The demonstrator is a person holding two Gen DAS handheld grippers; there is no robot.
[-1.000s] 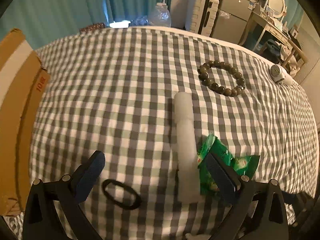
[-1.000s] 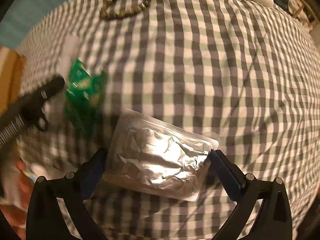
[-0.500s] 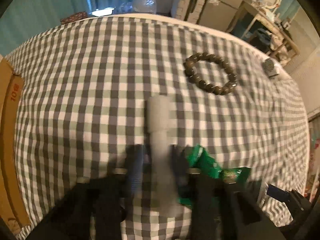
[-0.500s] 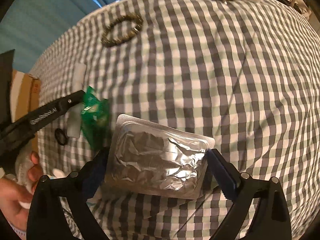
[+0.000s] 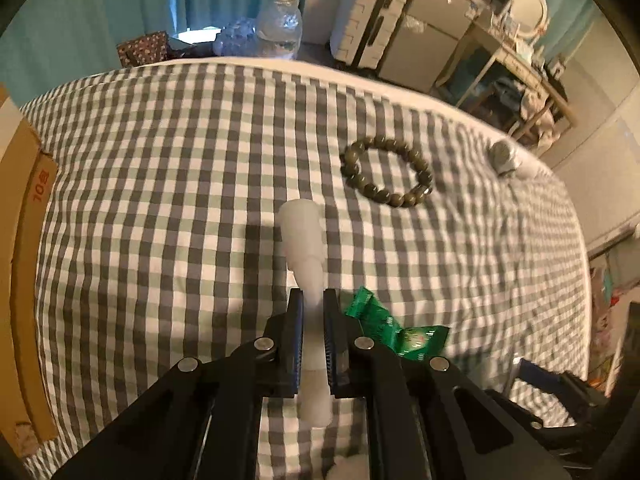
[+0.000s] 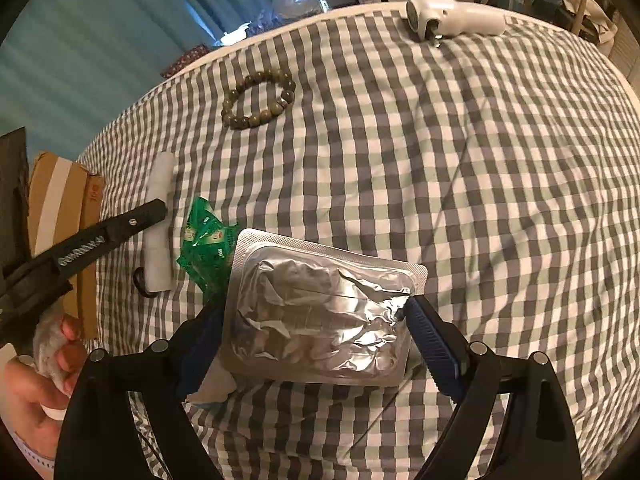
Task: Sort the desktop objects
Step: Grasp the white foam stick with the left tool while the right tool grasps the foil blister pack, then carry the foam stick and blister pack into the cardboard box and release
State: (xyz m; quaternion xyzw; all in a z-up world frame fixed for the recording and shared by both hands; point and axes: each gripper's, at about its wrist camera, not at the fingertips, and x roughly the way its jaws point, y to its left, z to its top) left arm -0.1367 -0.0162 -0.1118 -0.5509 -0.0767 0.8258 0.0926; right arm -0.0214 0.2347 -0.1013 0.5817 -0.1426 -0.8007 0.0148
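- The left gripper is clamped on the thin end of the white tube. It grips near that end, probably so the thicker end can hang forward, clear of the fingers.
- The right gripper holds the foil pack across its width, fingers wide because the pack is wide. Its pads look pressed on both edges, though the left pad is partly hidden.
- A second ago the left fingers stood wide over the tube and a black ring; now they have pinched shut and the tube seems raised slightly off the cloth.
- The foil pack lay flat between the right fingers then; now it sits higher, above the green packet.
- The bracelet and the white device lie untouched farther back.
- The cardboard box stands at the left edge, likely where sorted things go.
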